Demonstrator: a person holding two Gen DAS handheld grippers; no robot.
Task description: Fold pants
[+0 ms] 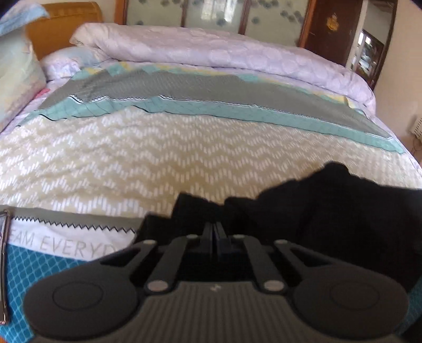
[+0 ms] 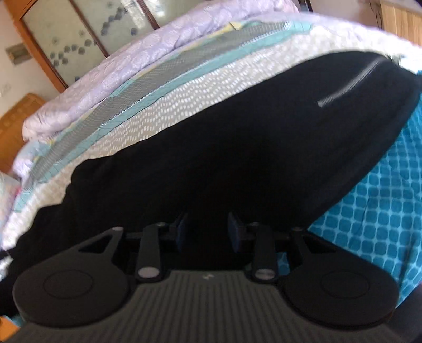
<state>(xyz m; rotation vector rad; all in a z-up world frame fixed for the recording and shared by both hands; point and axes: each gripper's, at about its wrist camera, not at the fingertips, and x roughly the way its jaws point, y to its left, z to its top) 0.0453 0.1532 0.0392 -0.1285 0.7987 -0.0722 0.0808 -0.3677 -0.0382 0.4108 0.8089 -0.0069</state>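
While spread across the patterned bedspread [image 1: 158, 158] near the bed's front edge, black pants [image 2: 237, 147] lying partly flat, bunched at one end. Left gripper [image 1: 215, 232] pinched tight on that bunched fabric. Right gripper [image 2: 208, 232] parted narrowly, hovering over dark cloth, grip not discernible.

Soft daylight lit both views brightly, with glare on the glass panels [image 1: 216, 13] behind the bed [image 1: 184, 147]. Fisheye bending curved the edges, motion blur smeared the bedding, and the black pants [image 2: 237, 147] showed no detail.
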